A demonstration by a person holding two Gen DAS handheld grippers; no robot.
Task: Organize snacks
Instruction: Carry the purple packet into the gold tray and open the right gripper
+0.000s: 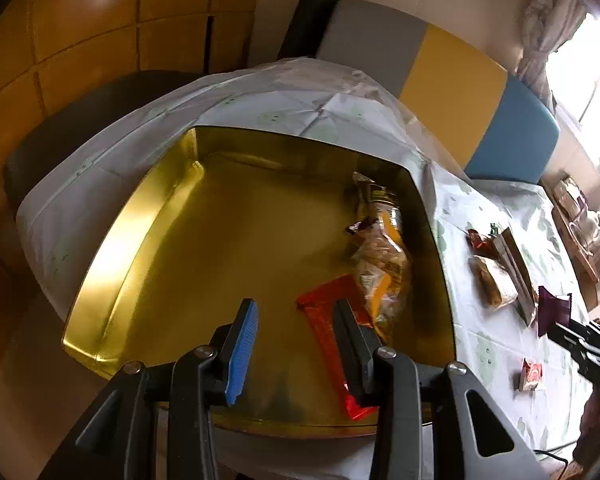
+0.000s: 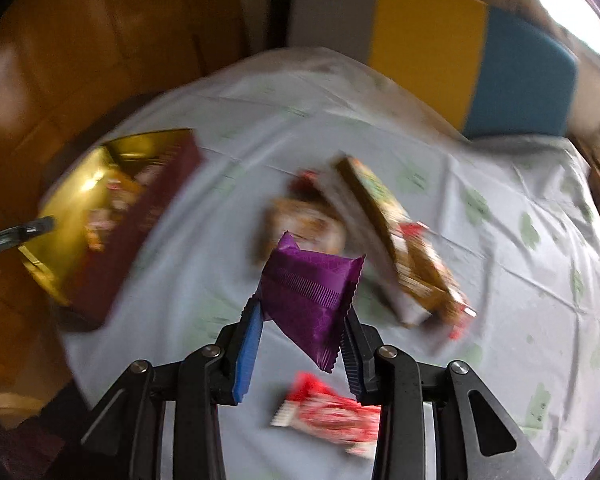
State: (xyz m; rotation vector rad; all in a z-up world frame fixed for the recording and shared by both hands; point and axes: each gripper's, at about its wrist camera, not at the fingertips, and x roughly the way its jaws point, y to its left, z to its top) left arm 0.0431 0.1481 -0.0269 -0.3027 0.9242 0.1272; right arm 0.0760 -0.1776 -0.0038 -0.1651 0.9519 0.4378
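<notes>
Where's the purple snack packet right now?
The purple packet is clamped in the right gripper, lifted above the tablecloth, with the red packet lying below it.

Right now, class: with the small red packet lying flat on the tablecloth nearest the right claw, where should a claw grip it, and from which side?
From above, across the red packet's narrow width, near its middle: it lies flat, so only the long edges give purchase.

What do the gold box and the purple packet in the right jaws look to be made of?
Gold box: likely metal tin with a shiny gilt finish, judging by mirror-like glare on its walls. Purple packet: thin glossy plastic or foil film, with crimped, serrated seal edges and creases.
</notes>
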